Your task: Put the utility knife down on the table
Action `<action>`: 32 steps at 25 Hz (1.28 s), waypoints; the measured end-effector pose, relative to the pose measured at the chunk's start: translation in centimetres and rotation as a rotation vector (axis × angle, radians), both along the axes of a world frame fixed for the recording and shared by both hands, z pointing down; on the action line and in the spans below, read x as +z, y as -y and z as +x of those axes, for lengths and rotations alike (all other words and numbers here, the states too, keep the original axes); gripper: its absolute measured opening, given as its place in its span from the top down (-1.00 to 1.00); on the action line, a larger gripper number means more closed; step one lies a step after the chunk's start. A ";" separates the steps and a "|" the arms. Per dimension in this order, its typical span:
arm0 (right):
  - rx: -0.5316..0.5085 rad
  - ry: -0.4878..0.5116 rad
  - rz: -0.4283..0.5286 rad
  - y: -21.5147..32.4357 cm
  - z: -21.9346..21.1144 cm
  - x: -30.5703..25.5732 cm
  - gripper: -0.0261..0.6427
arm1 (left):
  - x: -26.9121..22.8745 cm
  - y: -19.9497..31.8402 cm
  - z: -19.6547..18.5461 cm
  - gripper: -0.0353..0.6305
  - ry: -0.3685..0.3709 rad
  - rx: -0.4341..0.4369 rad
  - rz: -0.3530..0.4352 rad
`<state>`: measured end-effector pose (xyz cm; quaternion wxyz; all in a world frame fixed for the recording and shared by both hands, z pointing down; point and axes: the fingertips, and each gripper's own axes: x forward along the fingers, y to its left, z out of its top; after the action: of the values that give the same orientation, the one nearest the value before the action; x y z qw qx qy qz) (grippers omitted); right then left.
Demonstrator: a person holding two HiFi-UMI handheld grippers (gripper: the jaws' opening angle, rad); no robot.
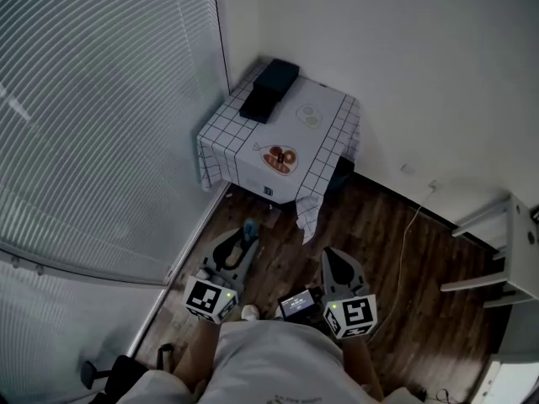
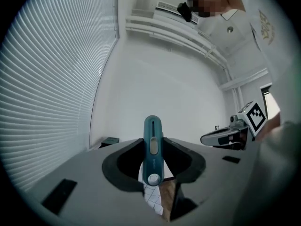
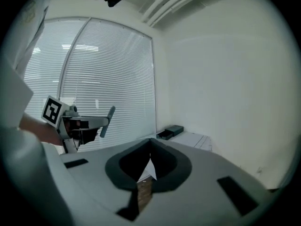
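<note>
A teal utility knife (image 1: 250,228) stands upright between the jaws of my left gripper (image 1: 243,244), which is shut on it above the wooden floor. In the left gripper view the knife (image 2: 153,147) fills the gap of that gripper (image 2: 153,145), slider facing the camera. My right gripper (image 1: 332,257) hangs beside it with its jaws closed tip to tip and nothing between them (image 3: 150,140). The small table (image 1: 253,154) with a checked white cloth stands ahead in the corner, apart from both grippers. The right gripper view shows the left gripper (image 3: 89,121) holding the knife (image 3: 110,115).
A black box (image 1: 269,89) lies on the far left of the table, and an orange printed picture (image 1: 280,158) marks the cloth's front. Window blinds (image 1: 93,99) run along the left. A white cable (image 1: 408,234) crosses the floor, and a white shelf (image 1: 497,251) stands at the right.
</note>
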<state>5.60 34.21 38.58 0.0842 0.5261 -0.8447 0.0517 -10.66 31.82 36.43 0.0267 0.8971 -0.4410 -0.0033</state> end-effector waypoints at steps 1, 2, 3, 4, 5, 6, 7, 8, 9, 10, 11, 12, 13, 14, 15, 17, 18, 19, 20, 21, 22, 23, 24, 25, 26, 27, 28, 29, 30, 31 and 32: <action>-0.007 -0.002 -0.001 -0.2 0.3 0.2 0.90 | 0.0 -0.2 0.3 0.50 -0.007 -0.006 -0.003; -0.010 0.001 -0.003 -0.4 0.8 0.5 0.90 | -0.1 -0.3 0.6 0.49 -0.012 -0.012 -0.002; -0.015 0.011 -0.004 -0.6 1.2 0.8 0.90 | -0.2 -0.5 0.9 0.50 -0.015 -0.015 0.001; -0.024 0.027 -0.005 -0.7 1.5 0.8 0.90 | -0.2 -0.6 1.2 0.50 -0.016 -0.018 0.006; -0.040 0.042 -0.005 -0.8 1.6 0.8 0.90 | -0.3 -0.7 1.4 0.50 -0.016 -0.020 0.009; -0.057 0.054 -0.004 -0.8 1.7 0.7 0.90 | -0.4 -0.7 1.6 0.49 -0.017 -0.025 0.009; -0.068 0.064 -0.002 -0.8 1.8 0.5 0.90 | -0.4 -0.7 1.7 0.50 -0.016 -0.031 0.005; -0.071 0.078 0.000 -0.8 2.0 0.3 0.90 | -0.3 -0.7 1.8 0.49 -0.016 -0.035 0.001; -0.070 0.097 -0.001 -0.8 2.2 0.2 0.90 | -0.1 -0.7 2.0 0.50 -0.016 -0.037 -0.004; -0.067 0.115 -0.003 -0.7 2.4 0.1 0.90 | 0.1 -0.6 2.2 0.50 -0.016 -0.035 -0.007; -0.065 0.124 -0.004 -0.5 2.6 0.1 0.90 | 0.3 -0.4 2.4 0.50 -0.017 -0.033 -0.010; -0.064 0.120 -0.004 -0.3 2.7 0.1 0.90 | 0.4 -0.1 2.6 0.49 -0.016 -0.032 -0.014; -0.063 0.109 -0.005 0.0 2.9 0.2 0.90 | 0.5 0.2 2.9 0.49 -0.015 -0.031 -0.018; -0.061 0.098 -0.007 0.2 3.1 0.4 0.90 | 0.6 0.4 3.1 0.49 -0.014 -0.029 -0.023; -0.057 0.092 -0.011 0.6 3.4 0.5 0.90 | 0.7 0.8 3.3 0.50 -0.015 -0.027 -0.026; -0.039 0.087 -0.020 1.5 4.0 0.8 0.90 | 0.7 1.8 3.6 0.49 -0.019 -0.019 -0.027; -0.028 0.081 -0.023 2.1 4.2 0.9 0.90 | 0.7 2.3 3.7 0.49 -0.019 -0.014 -0.026; -0.019 0.072 -0.022 2.8 4.4 1.0 0.90 | 0.7 3.0 3.7 0.49 -0.019 -0.011 -0.026; -0.010 0.063 -0.019 3.5 4.5 1.0 0.90 | 0.7 3.6 3.7 0.49 -0.018 -0.009 -0.024; 0.000 0.056 -0.014 4.3 4.6 1.0 0.90 | 0.7 4.4 3.6 0.50 -0.018 -0.007 -0.021; 0.011 0.051 -0.009 5.1 4.7 0.8 0.90 | 0.6 5.2 3.5 0.49 -0.019 -0.006 -0.017; 0.019 0.047 -0.005 5.9 4.8 0.7 0.90 | 0.5 6.1 3.4 0.49 -0.022 -0.006 -0.015; 0.026 0.045 -0.003 6.6 4.8 0.6 0.90 | 0.4 6.9 3.3 0.50 -0.025 -0.006 -0.012; 0.031 0.042 -0.003 7.4 4.8 0.6 0.90 | 0.3 7.8 3.2 0.50 -0.028 -0.004 -0.011; 0.037 0.037 -0.002 8.1 4.7 0.6 0.90 | 0.2 8.6 3.0 0.49 -0.032 -0.002 -0.013; 0.044 0.028 0.001 9.0 4.6 0.6 0.90 | 0.2 9.5 2.9 0.49 -0.035 -0.001 -0.018; 0.050 0.018 0.007 9.9 4.5 0.5 0.90 | 0.2 10.5 2.7 0.50 -0.036 0.000 -0.022; 0.055 0.008 0.012 10.9 4.3 0.2 0.90 | 0.1 11.5 2.4 0.49 -0.038 0.003 -0.022; 0.058 0.001 0.016 11.8 4.0 0.1 0.90 | 0.1 12.5 2.2 0.50 -0.041 0.006 -0.021; 0.060 -0.001 0.018 12.7 3.7 0.0 0.90 | 0.0 13.5 1.9 0.49 -0.046 0.008 -0.022; 0.062 0.000 0.018 13.6 3.4 0.1 0.90 | 0.0 14.4 1.5 0.49 -0.053 0.009 -0.024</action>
<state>8.97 20.57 38.67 0.0779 0.5527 -0.8284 0.0468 -9.14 17.46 36.41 0.0490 0.8983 -0.4362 -0.0215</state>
